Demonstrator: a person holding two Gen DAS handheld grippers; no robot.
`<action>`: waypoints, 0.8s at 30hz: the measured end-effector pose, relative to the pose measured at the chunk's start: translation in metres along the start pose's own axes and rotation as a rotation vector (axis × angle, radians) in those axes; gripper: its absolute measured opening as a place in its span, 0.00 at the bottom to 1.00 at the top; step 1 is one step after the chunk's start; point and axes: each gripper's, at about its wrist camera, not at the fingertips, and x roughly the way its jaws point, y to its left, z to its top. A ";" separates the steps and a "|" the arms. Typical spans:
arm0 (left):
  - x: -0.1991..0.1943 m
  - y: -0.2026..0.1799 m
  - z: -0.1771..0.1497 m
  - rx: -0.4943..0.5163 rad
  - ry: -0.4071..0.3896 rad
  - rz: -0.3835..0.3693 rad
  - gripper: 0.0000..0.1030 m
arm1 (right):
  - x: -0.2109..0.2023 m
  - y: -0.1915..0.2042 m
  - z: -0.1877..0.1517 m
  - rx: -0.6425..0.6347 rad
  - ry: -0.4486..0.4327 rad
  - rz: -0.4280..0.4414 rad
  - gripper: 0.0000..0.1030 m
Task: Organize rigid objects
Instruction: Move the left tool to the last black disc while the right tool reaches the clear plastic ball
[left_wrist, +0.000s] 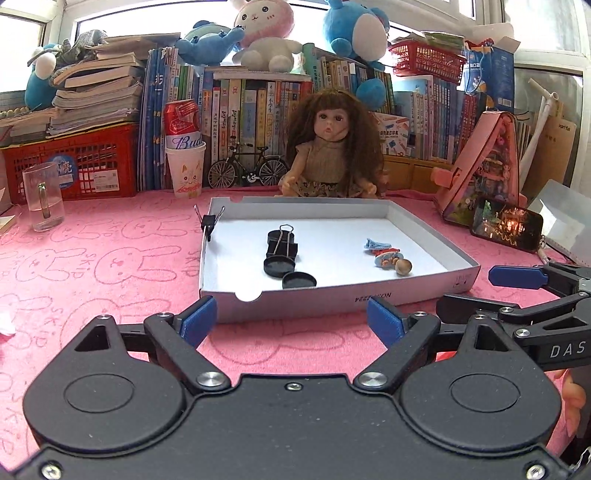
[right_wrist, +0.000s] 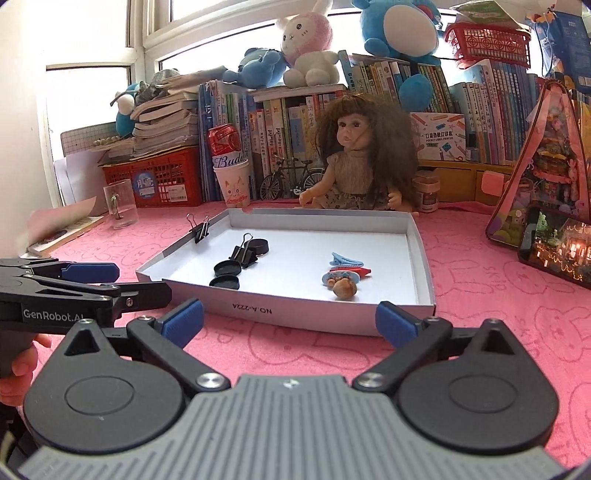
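From the left wrist view I have the left gripper (left_wrist: 290, 321) low in the frame with its blue pads apart and nothing between them, short of the white tray (left_wrist: 432, 293) at centre. At the tray's left wall a small binder clip (left_wrist: 209, 223) is pinched onto the rim; I judge it stiff and springy, best taken by its black body, not the wire handles. Right of it, on the tray floor, lies a larger binder clip (left_wrist: 282, 245) among three black round lids (left_wrist: 299, 280), which look light, hard and slick, so I would pinch each across its rim. Further right sit the blue hair clips (left_wrist: 378, 245) and a small brown figurine (left_wrist: 402, 266), light and probably fragile; I would grip them gently at the widest part. At the right edge, the right gripper (right_wrist: 290, 321) has its jaws spread wide and empty too. Readable writing: "Bud" on the red can (left_wrist: 183, 127) at upper left, "NO.A-222A" upside down on the tray's near wall in the right wrist view, "GenRobot.AI" on the left gripper's body there, "DAS" on the right one.
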 end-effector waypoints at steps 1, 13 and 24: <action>-0.003 0.001 -0.004 0.001 0.002 0.001 0.85 | -0.002 0.002 -0.003 -0.012 -0.002 -0.001 1.00; -0.030 0.008 -0.038 0.035 -0.043 0.069 0.85 | -0.019 0.027 -0.033 -0.091 -0.011 0.002 1.00; -0.037 0.024 -0.049 0.024 -0.059 0.128 0.85 | -0.017 0.045 -0.052 -0.178 0.013 -0.043 1.00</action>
